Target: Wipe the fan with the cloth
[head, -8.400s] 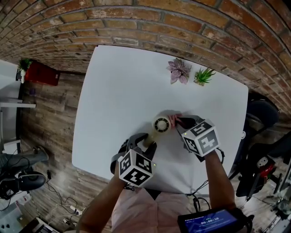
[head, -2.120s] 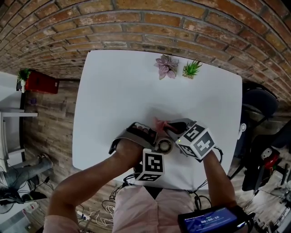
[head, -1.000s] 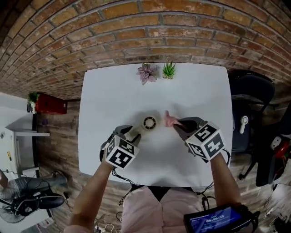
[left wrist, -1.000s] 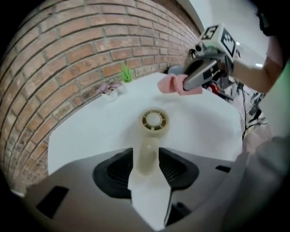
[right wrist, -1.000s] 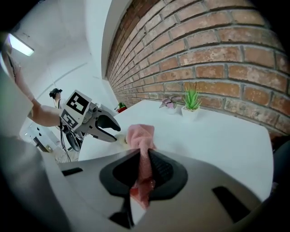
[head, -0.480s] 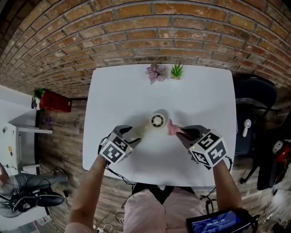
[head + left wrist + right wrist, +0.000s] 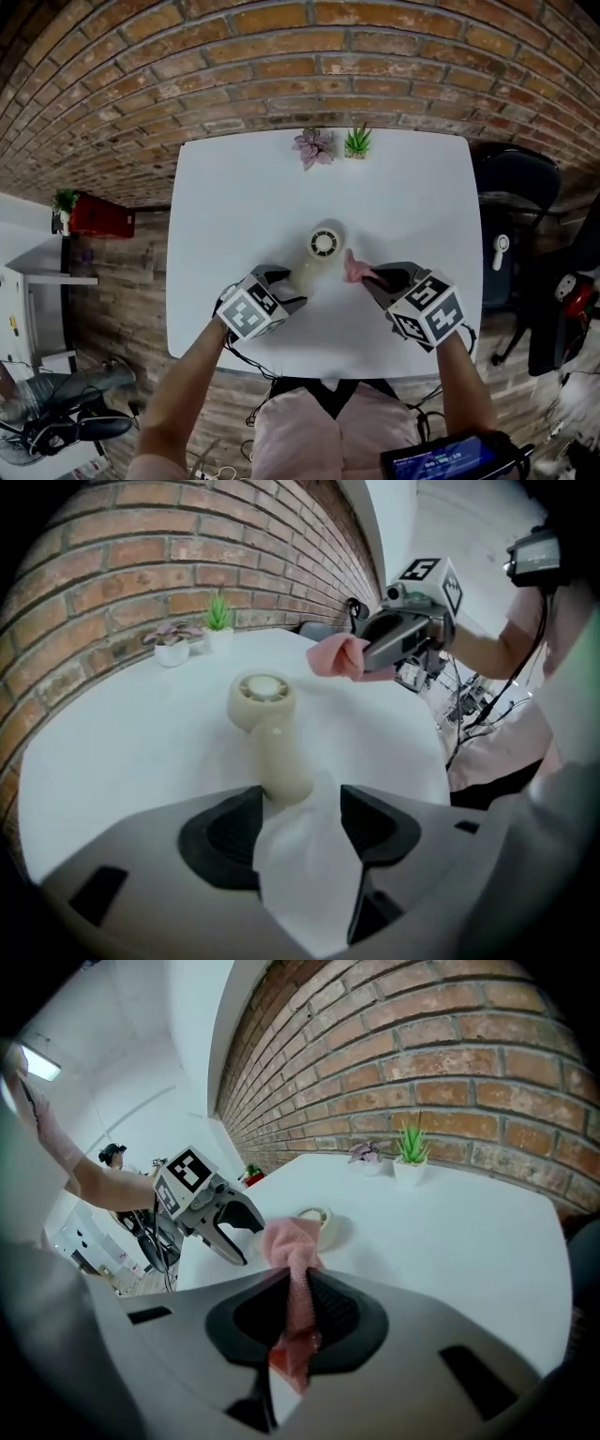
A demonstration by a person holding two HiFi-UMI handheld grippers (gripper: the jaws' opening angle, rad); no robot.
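A cream hand-held fan point(image 7: 323, 246) lies on the white table point(image 7: 234, 206), its round head toward the wall and its handle point(image 7: 279, 759) toward me. My left gripper point(image 7: 289, 289) stands open at the handle's butt end. Its jaws have just been opening, and only bare table shows between them point(image 7: 300, 810). The pink cloth point(image 7: 353, 268) hangs bunched just right of the fan head, apart from it. My right gripper point(image 7: 377, 278) is shut on it, and the cloth point(image 7: 292, 1241) runs down between the pads. The fan point(image 7: 319, 1222) shows past the cloth.
Two small potted plants, one purple point(image 7: 314, 147) and one green point(image 7: 355, 142), stand at the table's far edge against the brick wall. A dark chair point(image 7: 520, 192) sits off the right side. The near table edge runs just behind both grippers.
Two seconds ago the fan was up between both grippers; now it lies on the table. The left gripper has let go and come back to the handle's end. The right gripper still holds the cloth.
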